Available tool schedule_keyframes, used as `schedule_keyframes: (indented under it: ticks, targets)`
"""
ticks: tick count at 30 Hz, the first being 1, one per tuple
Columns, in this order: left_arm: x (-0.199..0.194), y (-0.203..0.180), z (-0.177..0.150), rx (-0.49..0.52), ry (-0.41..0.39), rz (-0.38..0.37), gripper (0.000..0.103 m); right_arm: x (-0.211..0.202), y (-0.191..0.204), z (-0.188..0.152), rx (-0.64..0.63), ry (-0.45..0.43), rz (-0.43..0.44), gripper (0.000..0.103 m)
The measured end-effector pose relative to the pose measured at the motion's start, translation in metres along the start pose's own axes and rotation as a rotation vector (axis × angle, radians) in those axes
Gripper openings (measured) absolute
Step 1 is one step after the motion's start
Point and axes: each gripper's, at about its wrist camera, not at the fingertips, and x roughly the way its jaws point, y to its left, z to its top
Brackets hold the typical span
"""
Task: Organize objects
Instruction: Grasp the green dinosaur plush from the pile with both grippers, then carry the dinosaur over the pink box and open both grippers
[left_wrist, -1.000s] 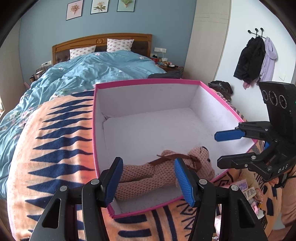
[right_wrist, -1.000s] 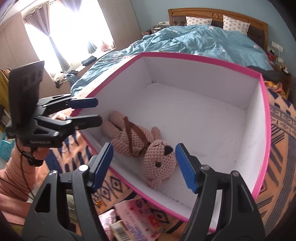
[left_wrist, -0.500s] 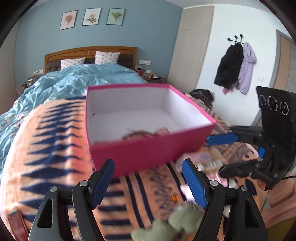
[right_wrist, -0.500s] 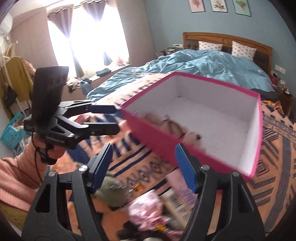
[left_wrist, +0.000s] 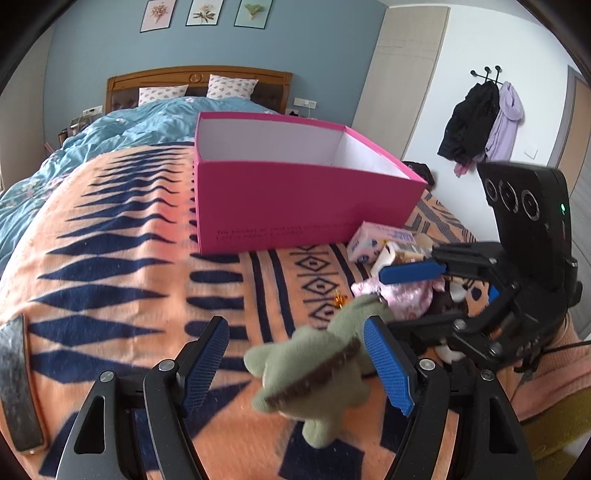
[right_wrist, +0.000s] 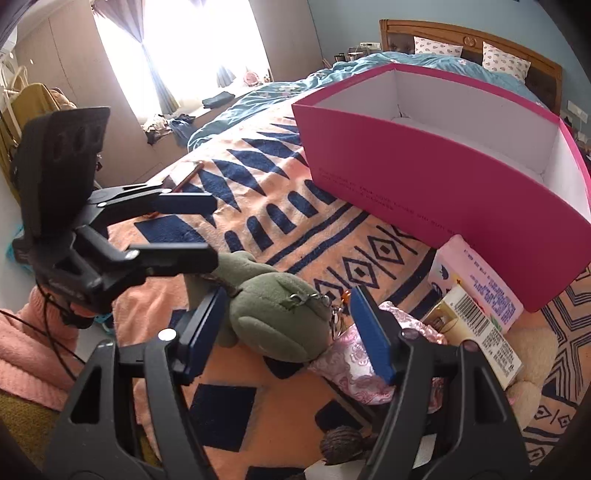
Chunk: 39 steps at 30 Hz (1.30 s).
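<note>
A green plush toy lies on the orange patterned blanket. My left gripper is open with its jaws on either side of the toy. My right gripper is also open and straddles the toy from the other side. It shows in the left wrist view at the right. The left gripper shows in the right wrist view at the left. A pink box with a white inside stands farther back on the bed.
A pile of small things lies right of the toy: a pink satin pouch, a pink carton, a barcode box and a cream plush. A dark strap lies at the left. A blue duvet is behind.
Both grippers have pulled back from over the pink box and come down low over the blanket. They now straddle the green plush toy. The bear inside the box is out of sight.
</note>
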Motion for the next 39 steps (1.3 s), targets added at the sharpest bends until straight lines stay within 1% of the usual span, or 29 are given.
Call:
schedule_keyframes:
  ticks: [3,4,6,7,11,12,14,15,16,21,27,33,36,39]
  targets:
    - [0.002,-0.002,-0.006,-0.005,0.015,-0.01,0.077,0.001,0.008,-0.007,-0.011,0.008,-0.015,0.071]
    - [0.004,-0.001,-0.009,-0.009,0.022,-0.012,0.077,0.003,0.011,-0.008,-0.024,0.017,-0.013,0.066]
    - [0.008,0.0,-0.015,-0.022,0.039,-0.011,0.077,0.009,0.014,-0.009,-0.039,0.036,-0.017,0.063]
    - [0.01,0.002,-0.017,-0.033,0.049,-0.013,0.077,0.012,0.016,-0.01,-0.053,0.044,-0.035,0.063]
    - [0.013,0.007,-0.027,-0.067,0.074,-0.031,0.076,0.016,0.006,-0.01,-0.007,0.056,-0.02,0.063]
    - [0.014,0.008,-0.029,-0.077,0.079,-0.042,0.075,0.018,0.004,-0.011,0.002,0.065,-0.012,0.063]
    - [0.015,0.009,-0.031,-0.094,0.086,-0.058,0.066,0.019,0.005,-0.011,0.003,0.067,-0.005,0.063]
    - [0.015,0.009,-0.031,-0.103,0.089,-0.075,0.059,0.019,0.006,-0.012,0.0,0.064,-0.005,0.063]
    - [0.015,0.009,-0.031,-0.112,0.089,-0.095,0.057,0.019,0.007,-0.012,-0.004,0.06,-0.005,0.061]
    - [0.013,0.003,-0.027,-0.089,0.083,-0.073,0.057,0.016,0.008,-0.013,-0.001,0.046,-0.006,0.059]
    - [0.004,-0.003,-0.008,-0.065,0.028,-0.061,0.057,0.005,0.008,-0.01,0.005,0.005,-0.013,0.058]
    - [0.0,-0.013,0.026,-0.012,-0.024,-0.064,0.057,-0.023,0.001,0.003,0.017,-0.081,-0.044,0.057]
    - [-0.004,-0.018,0.047,0.015,-0.061,-0.071,0.057,-0.039,-0.003,0.013,0.016,-0.123,-0.063,0.057]
    - [-0.009,-0.023,0.067,0.046,-0.1,-0.062,0.057,-0.057,-0.008,0.027,0.011,-0.175,-0.079,0.057]
